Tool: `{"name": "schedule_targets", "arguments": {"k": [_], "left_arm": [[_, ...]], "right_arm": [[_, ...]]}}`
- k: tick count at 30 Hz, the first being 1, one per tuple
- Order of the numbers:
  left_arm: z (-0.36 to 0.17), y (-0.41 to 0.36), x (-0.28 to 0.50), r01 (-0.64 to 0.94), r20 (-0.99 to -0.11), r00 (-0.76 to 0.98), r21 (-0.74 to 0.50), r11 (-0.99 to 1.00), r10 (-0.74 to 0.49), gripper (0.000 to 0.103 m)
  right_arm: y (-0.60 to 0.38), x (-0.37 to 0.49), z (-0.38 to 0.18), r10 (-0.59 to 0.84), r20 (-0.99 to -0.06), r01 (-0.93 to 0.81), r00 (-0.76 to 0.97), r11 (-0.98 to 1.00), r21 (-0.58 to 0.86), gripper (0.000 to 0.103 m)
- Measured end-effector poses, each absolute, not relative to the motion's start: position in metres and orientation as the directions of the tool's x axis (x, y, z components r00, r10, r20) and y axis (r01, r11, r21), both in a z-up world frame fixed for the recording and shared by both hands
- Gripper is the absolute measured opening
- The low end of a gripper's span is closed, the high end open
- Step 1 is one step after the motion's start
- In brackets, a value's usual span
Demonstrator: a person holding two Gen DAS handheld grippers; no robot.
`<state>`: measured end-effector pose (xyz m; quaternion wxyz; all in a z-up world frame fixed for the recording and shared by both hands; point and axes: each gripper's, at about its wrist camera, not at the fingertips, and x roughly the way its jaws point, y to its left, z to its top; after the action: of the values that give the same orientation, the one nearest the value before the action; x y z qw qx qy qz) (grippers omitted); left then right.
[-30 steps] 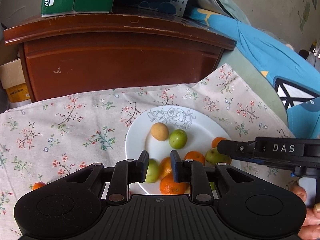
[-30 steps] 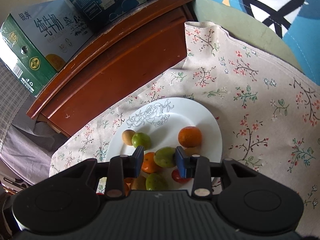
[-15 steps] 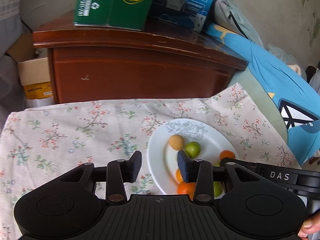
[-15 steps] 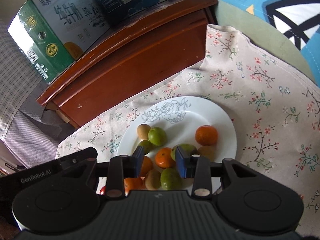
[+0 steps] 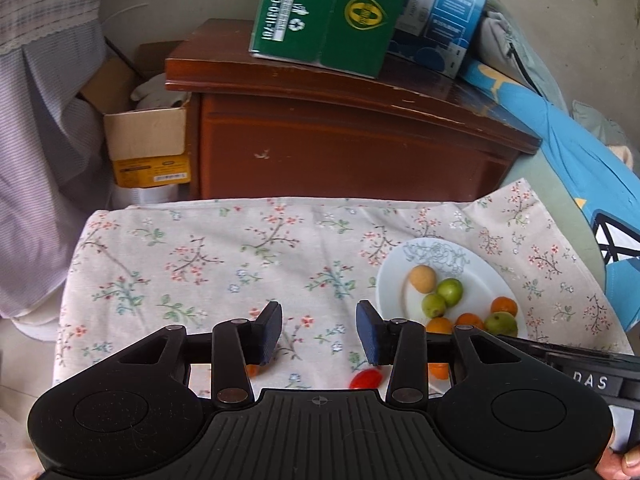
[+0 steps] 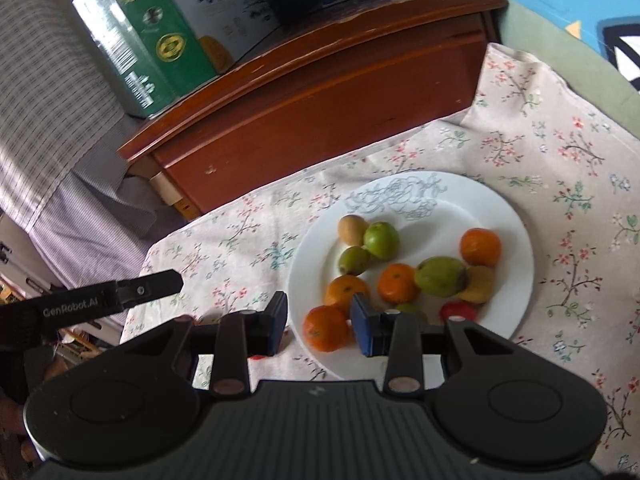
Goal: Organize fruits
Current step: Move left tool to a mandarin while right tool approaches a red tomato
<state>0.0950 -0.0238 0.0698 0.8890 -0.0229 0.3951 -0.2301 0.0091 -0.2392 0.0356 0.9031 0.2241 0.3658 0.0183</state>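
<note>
A white plate [image 6: 516, 216] on the floral cloth holds several fruits: oranges [image 6: 480, 246], green fruits [image 6: 381, 239], a tan one [image 6: 352, 229] and a red one [image 6: 458, 311]. The plate also shows in the left wrist view [image 5: 486, 268]. My left gripper [image 5: 319, 330] is open and empty above the cloth, left of the plate. A small red fruit [image 5: 365, 378] and an orange bit [image 5: 252, 370] lie on the cloth just below its fingers. My right gripper [image 6: 319, 322] is open and empty over the plate's near left rim, beside an orange [image 6: 325, 328].
A dark wooden cabinet [image 5: 352, 140] stands behind the table with a green carton [image 5: 332, 12] and a blue box [image 5: 444, 12] on top. An open cardboard box [image 5: 146, 140] sits left of it. Blue bedding [image 5: 580, 160] lies to the right.
My left gripper has drawn back left off the plate, risen and opened wider. My right gripper has also pulled back from the fruit and opened a little.
</note>
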Motion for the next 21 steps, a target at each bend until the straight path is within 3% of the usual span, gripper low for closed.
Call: {"name": "schedule_targets", "arguments": {"k": [10,21], "left_arm": [[0.056,0.009,0.105,0.309,-0.724,0.593,-0.200,0.930,-0.352,0.040],[0.034,0.008,0.111,0.300,-0.759,0.562,-0.184,0.936,-0.329,0.040]], "right_arm": [[-0.199,0.015,0.024,0.277,-0.660,-0.001,0.699,0.922,0.386,0.037],[-0.173,0.027,0.009,0.274,-0.685,-0.070,0.676,0.948,0.310,0.037]]}}
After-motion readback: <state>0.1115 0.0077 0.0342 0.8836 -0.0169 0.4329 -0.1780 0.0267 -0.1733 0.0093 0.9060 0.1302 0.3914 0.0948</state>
